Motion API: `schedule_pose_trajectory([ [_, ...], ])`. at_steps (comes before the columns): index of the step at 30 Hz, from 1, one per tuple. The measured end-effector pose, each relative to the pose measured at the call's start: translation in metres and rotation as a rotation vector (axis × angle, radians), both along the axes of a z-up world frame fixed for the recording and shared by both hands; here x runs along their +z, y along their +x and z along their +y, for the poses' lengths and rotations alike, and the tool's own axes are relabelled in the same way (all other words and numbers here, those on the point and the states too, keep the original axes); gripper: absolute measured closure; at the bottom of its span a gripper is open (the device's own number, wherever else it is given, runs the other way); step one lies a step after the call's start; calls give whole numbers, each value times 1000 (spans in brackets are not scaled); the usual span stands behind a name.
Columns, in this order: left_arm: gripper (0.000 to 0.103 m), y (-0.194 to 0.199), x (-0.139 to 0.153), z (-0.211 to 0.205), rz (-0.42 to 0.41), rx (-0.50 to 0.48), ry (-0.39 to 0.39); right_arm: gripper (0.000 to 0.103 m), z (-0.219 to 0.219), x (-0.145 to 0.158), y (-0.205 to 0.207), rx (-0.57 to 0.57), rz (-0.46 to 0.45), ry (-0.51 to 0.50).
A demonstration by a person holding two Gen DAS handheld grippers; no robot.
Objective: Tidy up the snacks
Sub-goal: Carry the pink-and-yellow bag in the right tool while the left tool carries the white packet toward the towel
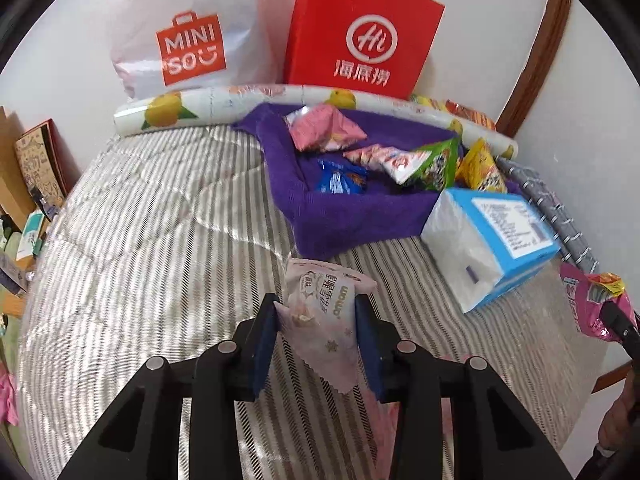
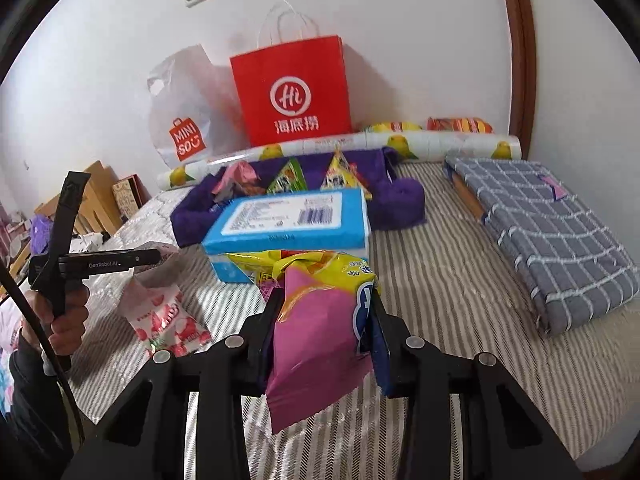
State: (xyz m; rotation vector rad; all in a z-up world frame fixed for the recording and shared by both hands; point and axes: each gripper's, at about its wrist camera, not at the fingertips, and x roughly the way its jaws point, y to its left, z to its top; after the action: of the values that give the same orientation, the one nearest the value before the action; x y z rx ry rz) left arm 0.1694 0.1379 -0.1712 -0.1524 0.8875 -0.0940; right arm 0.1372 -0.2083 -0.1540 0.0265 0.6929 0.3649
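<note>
Pale pink packet [image 1: 320,312] sits pinched between the left gripper [image 1: 320,314] pads at bottom centre of the left wrist view, clear of the striped quilt [image 1: 140,240]. Magenta-and-yellow bag [image 2: 316,332] is clamped the same way in the right gripper [image 2: 324,312], bottom centre of the right wrist view, crumpled at the pinch and hanging loose below. Both jaws are closed on their snacks, neither open.

Step in hand, as I read it: carry both to the purple cloth tray [image 1: 320,208], mid-frame right of centre, where other snacks [image 1: 400,160] are already piled. To do it well: keep both grips firm, since the foil looks slippery and the bag is held by a thin fold. Lift high enough to clear the blue tissue box [image 2: 288,220], which lies right in front of the tray in the right view. Bring one hand in at a time so the grippers don't clash. Release only over the tray's hollow, not on its soft rim.

Pose: both grippers tilt forward and down toward the bed. In the right view the left hand [image 2: 66,316] is at lower left, fist round its handle, gripper pointing right. A strawberry packet [image 2: 168,320] lies on the quilt just beside it, not yet collected.

Far back: fruit-print roll [image 1: 168,112], red bag [image 1: 360,28], white bag [image 1: 180,28] against the wall.
</note>
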Motion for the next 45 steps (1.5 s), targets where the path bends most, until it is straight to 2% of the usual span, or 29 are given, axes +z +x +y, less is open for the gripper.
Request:
schedule_pose_trajectory([
  [10, 68, -10, 44, 4, -63, 4, -50, 64, 20, 40, 7, 50, -92, 8],
  [14, 68, -6, 58, 0, -90, 8, -48, 64, 30, 55, 16, 60, -120, 6],
  [19, 68, 4, 72, -6, -108, -2, -84, 64, 41, 71, 32, 76, -157, 1],
  [25, 68, 23, 80, -14, -127, 3, -112, 64, 49, 83, 54, 90, -183, 17],
  [37, 68, 76, 81, -31, -121, 19, -154, 65, 62, 80, 111, 109, -175, 77],
  [42, 68, 101, 82, -37, -121, 50, -129, 65, 67, 82, 134, 112, -171, 94],
  [45, 68, 115, 84, -36, -123, 66, -148, 65, 72, 88, 150, 113, -177, 98],
])
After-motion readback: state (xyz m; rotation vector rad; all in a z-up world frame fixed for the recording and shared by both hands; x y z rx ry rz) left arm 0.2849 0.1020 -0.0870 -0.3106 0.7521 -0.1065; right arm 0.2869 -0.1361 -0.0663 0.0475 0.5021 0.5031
